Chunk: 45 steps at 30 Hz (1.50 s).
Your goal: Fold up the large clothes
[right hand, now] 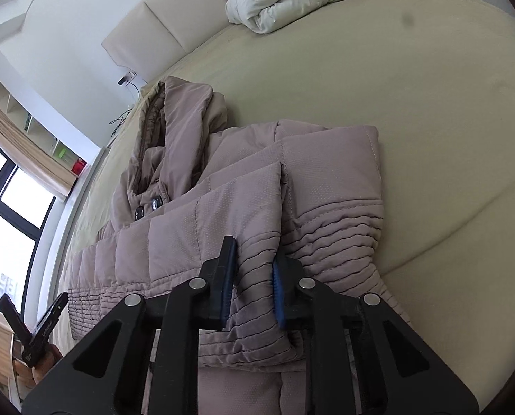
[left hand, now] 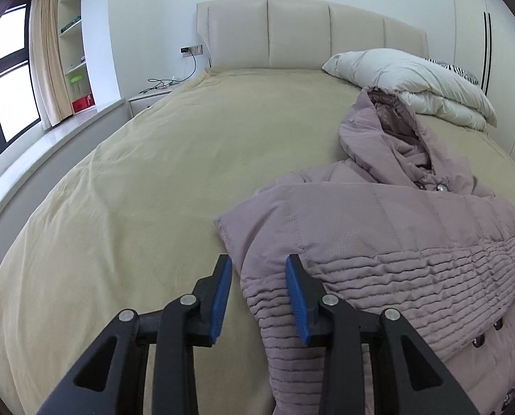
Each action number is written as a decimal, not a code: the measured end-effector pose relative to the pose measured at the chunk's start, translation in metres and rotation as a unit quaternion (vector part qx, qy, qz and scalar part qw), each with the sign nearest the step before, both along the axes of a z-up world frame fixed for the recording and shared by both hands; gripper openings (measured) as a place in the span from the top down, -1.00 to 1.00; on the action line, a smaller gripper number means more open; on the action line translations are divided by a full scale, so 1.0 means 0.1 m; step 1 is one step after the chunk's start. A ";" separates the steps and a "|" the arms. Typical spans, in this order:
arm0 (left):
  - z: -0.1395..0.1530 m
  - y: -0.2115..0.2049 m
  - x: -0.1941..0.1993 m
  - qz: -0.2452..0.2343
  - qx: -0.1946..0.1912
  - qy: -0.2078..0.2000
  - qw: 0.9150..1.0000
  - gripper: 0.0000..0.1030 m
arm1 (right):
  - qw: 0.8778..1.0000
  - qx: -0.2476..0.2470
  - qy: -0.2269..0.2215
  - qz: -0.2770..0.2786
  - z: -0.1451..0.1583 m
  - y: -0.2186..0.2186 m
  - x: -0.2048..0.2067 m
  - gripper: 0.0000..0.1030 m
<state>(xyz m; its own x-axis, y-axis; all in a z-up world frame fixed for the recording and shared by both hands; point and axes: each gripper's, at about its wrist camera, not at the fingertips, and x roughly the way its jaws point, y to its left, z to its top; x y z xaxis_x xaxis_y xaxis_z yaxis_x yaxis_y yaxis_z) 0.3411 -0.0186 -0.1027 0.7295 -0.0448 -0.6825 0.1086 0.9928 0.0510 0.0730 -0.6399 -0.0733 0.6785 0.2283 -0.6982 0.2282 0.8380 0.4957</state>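
**Sleeves folded in, both grippers at the ribbed hem of the coat**

The mauve quilted hooded coat [left hand: 388, 228] lies on the beige bedspread [left hand: 146, 180], hood toward the headboard [left hand: 292, 31], with both sleeves already laid across the chest. By the look of it, the step in hand is taking hold of the lower part to fold the coat across its length.

The right gripper [right hand: 252, 276] stands with its jaws narrow, and a ridge of the ribbed cuff-like fabric is bunched between the blue pads [right hand: 228, 283]; the cloth fills the gap, so I judge it pinched. The folded sleeve panel lies just ahead of these jaws, and the hood further ahead and to their left.

The left gripper [left hand: 259, 297] has its jaws partly apart. The ribbed edge of the coat runs up between them, beside the right-hand pad, while the left-hand pad [left hand: 222, 297] stands over bare bedspread, clear of the fabric. I read no grip here yet.

The next move, as I judge it, calls for the left jaws to close fully on that ribbed edge, taking all layers, then for both hands to lift together and carry the hem forward toward the hood, keeping the folded sleeves from sliding out.

Room is generous: open bedspread lies ahead and to the left of the left jaws, and to the right of the right jaws. The white duvet [left hand: 413, 79] is bundled well beyond the hood, near the headboard.
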 end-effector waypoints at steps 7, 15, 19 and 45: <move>-0.31 -0.29 0.30 -0.019 0.086 0.032 0.996 0.39 | 0.999 0.003 -0.015 -0.034 -0.12 -0.04 -0.06 0.65; 0.00 -0.18 0.12 0.007 0.087 -0.008 0.996 0.41 | 0.998 0.022 -0.030 -0.046 -0.04 -0.15 -0.16 0.54; 0.15 -0.47 0.06 -0.043 0.111 -0.035 0.992 0.41 | 0.994 -0.011 -0.095 -0.058 0.31 -0.10 -0.32 0.51; -0.32 -0.80 -0.24 -0.098 0.131 0.006 0.986 0.40 | 0.974 -0.158 0.014 0.161 -0.15 1.49 0.22 0.33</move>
<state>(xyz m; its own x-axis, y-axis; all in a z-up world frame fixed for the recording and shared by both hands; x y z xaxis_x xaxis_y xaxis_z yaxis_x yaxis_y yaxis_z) 0.3175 -0.0984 -0.1344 0.7168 -0.0042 -0.6973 0.2987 0.9054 0.3016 0.0949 -0.4904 -0.0886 0.5874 0.1975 -0.7849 -0.0627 0.9780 0.1992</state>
